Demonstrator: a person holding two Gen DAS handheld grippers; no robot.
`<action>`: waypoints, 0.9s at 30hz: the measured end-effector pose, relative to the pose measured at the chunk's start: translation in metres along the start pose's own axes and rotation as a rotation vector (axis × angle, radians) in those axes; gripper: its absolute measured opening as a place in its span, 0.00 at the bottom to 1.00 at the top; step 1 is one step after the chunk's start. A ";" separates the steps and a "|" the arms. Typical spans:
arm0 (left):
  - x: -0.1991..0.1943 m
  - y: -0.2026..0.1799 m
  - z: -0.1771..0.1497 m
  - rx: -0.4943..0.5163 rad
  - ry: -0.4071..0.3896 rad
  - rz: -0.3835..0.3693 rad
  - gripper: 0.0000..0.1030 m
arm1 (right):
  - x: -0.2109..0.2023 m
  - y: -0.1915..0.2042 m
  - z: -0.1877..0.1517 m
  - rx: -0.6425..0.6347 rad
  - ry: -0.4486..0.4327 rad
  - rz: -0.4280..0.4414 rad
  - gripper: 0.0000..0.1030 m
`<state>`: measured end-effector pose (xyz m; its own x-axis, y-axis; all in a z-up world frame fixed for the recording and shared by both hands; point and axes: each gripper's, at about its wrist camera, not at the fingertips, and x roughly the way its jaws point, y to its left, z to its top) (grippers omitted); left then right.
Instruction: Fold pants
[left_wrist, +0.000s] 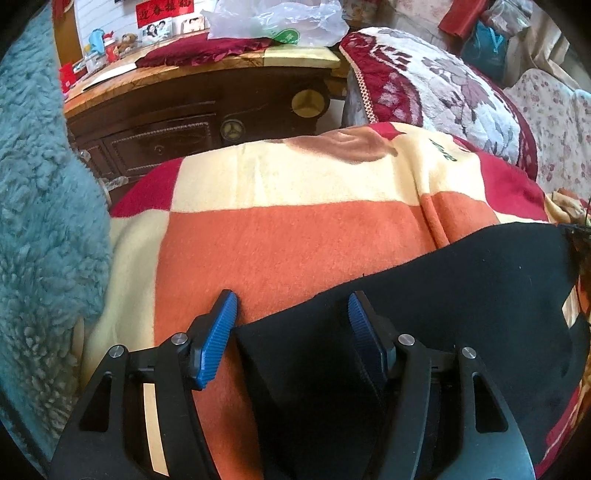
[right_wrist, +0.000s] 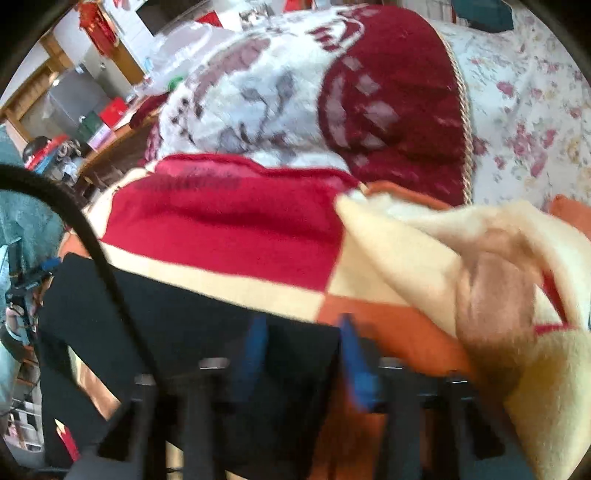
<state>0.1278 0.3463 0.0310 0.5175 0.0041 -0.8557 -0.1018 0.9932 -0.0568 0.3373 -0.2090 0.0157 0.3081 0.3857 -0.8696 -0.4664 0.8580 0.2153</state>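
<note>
The black pants (left_wrist: 461, 295) lie on a checked blanket (left_wrist: 295, 240) of orange, cream and red. In the left wrist view, my left gripper (left_wrist: 291, 299) stands open over the pants' left edge. Its left pad (left_wrist: 218, 336) rests over the orange blanket and its right pad (left_wrist: 364, 332) over the black cloth. The right wrist view is blurred. There my right gripper (right_wrist: 301, 332) straddles a corner of the pants (right_wrist: 184, 306). Black cloth fills the gap between its blue pads (right_wrist: 255, 347), which still stand apart.
A teal fleecy cloth (left_wrist: 40, 203) hangs at the left. A dark wooden cabinet (left_wrist: 192, 122) with a plastic bag (left_wrist: 277, 22) on top stands behind the bed. A red and white floral cushion (left_wrist: 443, 85) and a rumpled blanket fold (right_wrist: 498, 266) lie at the right. A black cable (right_wrist: 85, 229) crosses the right view.
</note>
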 end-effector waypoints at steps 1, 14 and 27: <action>0.000 -0.001 -0.001 0.007 -0.006 0.000 0.59 | 0.002 0.006 0.000 -0.026 0.011 0.005 0.15; -0.024 -0.019 -0.007 0.085 -0.075 0.010 0.02 | -0.062 0.037 -0.008 -0.138 -0.125 -0.058 0.08; -0.051 0.011 -0.024 -0.066 -0.048 -0.019 0.02 | -0.104 0.058 -0.021 -0.141 -0.187 -0.033 0.08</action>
<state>0.0796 0.3539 0.0620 0.5599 -0.0073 -0.8285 -0.1465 0.9833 -0.1077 0.2608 -0.2067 0.1092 0.4667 0.4259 -0.7751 -0.5611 0.8200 0.1127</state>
